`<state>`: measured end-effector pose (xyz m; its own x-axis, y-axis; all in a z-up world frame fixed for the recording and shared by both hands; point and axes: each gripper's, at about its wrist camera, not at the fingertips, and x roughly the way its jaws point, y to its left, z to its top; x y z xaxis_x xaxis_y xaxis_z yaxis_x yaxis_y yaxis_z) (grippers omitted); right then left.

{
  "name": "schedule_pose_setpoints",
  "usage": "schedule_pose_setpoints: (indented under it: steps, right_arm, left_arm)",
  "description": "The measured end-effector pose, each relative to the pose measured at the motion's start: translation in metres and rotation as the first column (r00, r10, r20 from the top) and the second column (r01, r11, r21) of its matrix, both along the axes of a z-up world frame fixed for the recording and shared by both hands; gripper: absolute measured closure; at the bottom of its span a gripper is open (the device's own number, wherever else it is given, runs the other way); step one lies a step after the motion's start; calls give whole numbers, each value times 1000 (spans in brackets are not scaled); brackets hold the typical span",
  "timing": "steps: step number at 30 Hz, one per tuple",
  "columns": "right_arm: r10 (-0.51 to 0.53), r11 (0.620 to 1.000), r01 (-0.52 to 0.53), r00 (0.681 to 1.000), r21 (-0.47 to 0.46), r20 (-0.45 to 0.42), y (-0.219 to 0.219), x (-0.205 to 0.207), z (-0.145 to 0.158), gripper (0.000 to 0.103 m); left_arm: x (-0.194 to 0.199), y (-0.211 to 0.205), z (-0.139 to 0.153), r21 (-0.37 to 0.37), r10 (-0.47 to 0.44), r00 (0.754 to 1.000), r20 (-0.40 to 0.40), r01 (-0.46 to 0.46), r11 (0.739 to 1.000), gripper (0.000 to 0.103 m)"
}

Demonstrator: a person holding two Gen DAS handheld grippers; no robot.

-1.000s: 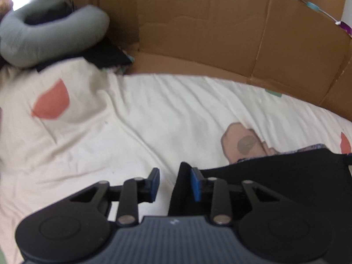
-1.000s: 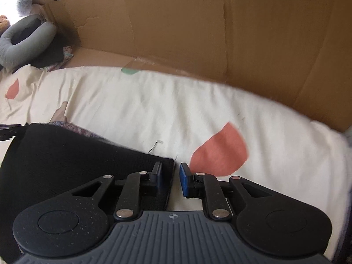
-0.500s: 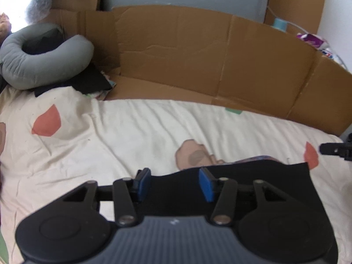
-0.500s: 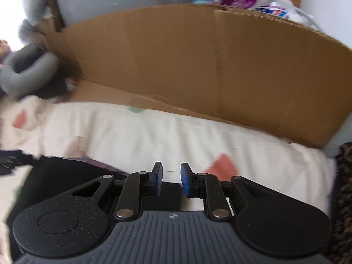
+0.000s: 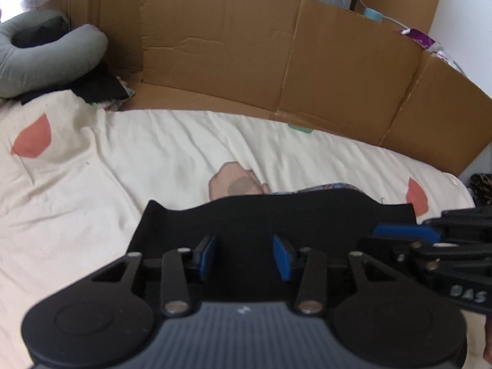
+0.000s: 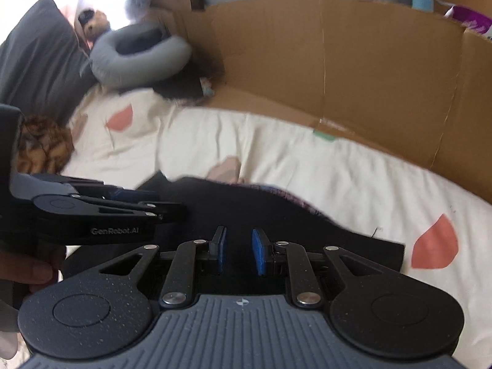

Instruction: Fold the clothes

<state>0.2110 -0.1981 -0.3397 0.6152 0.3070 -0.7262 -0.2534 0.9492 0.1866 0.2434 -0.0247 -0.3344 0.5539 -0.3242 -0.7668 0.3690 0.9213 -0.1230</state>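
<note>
Both grippers sit over the flat black fabric garment [image 5: 276, 215]: left gripper [image 5: 243, 256] empty, closing; right gripper [image 6: 239, 250] parted, empty. Mid-fold; next needs an edge pinch.

You're working over a bed with a cream sheet [image 5: 172, 153] dotted with coral blotches, wrinkled on the left. Brown cardboard panels [image 5: 246, 61] are propped along the far edge like a makeshift wall, creased and folded at the seams. A grey U-shaped pillow [image 6: 138, 58] sits in the far-left corner beside a dark pillow [image 6: 37, 58], with a small plush toy [image 6: 95, 24] behind them. Bright daylight blows out that corner. There's a white wall [image 5: 461, 15] on the right.
</note>
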Motion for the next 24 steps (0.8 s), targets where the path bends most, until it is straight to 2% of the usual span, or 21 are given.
schedule_pose_setpoints:
  steps: [3,7,16,20,24]
  right_arm:
    - [5,1000,-6,1000,-25,-24,0,4,-12,79]
    - [5,1000,-5,1000,-15,-2,-2,3,-8,79]
    - [31,996,-23,995,-90,96,13,20,-1,79]
    - [42,990,-30,995,-136,88,18,29,-10,79]
    - [40,990,-31,997,-135,63,17,36,-24,79]
  left_arm:
    - [-1,0,-2,-7,-5,1000,8,5,1000,60]
    - [-1,3,6,-25,14,999,41,-13,1000,75]
    - [8,3,5,-55,7,999,39,-4,998,77]
    - [11,0,-3,-45,5,1000,30,-3,999,75]
    - [14,0,-14,-44,4,1000,15,-3,999,74]
